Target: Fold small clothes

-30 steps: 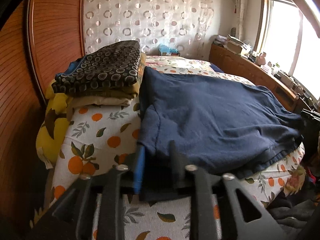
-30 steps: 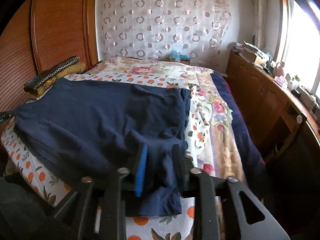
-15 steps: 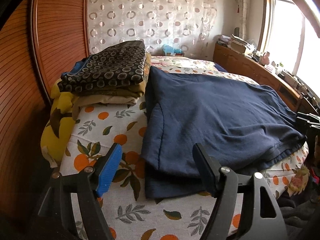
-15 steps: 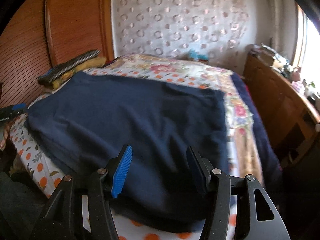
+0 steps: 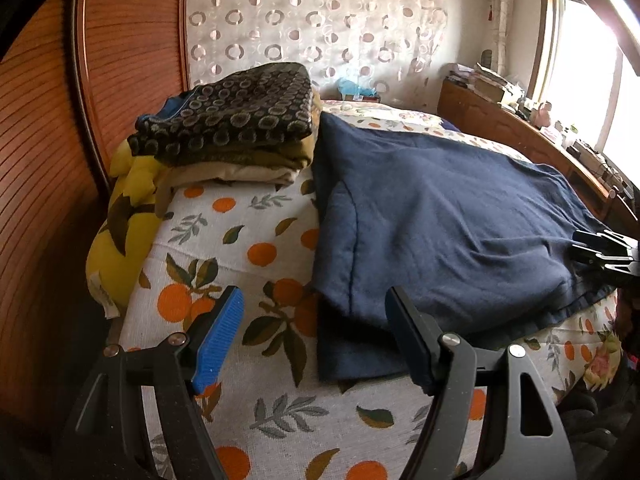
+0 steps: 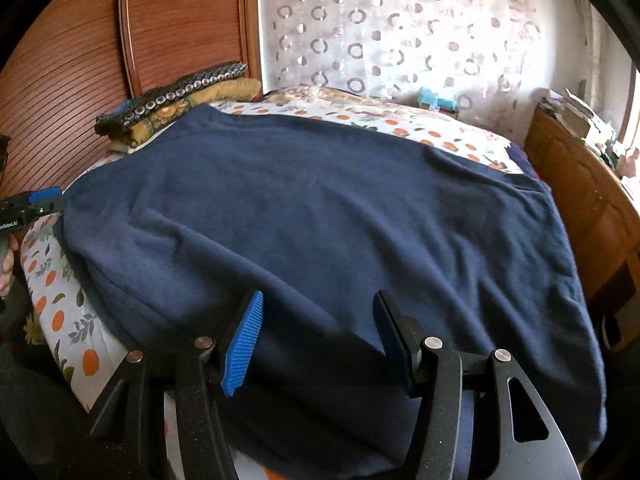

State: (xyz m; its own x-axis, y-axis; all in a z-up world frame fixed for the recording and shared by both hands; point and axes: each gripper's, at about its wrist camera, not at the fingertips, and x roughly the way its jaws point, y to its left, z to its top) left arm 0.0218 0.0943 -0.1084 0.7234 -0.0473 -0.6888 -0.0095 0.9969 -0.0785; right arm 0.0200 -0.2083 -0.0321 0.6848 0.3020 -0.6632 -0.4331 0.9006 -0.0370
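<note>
A navy blue garment (image 5: 440, 216) (image 6: 320, 208) lies spread flat on the bed's orange-print sheet (image 5: 240, 232). My left gripper (image 5: 316, 336) is open at the garment's near left corner, which lies loose between and below the blue pads (image 5: 218, 336). My right gripper (image 6: 320, 340) is also open, low over the garment's near edge, with cloth under it but nothing pinched. The right gripper (image 5: 604, 252) shows at the right edge of the left wrist view. The left gripper (image 6: 32, 204) shows at the left edge of the right wrist view.
A stack of folded clothes (image 5: 232, 120) topped by a dark ring-patterned piece sits at the bed's far left, over a yellow cushion (image 5: 120, 216). A wooden wardrobe (image 5: 40, 160) runs along the left. A cluttered wooden sideboard (image 6: 580, 184) stands on the right under the window.
Both grippers were shut on the garment's near corners, then opened and let go. The right gripper moved left and lower along the near edge. The left gripper stayed in place.
</note>
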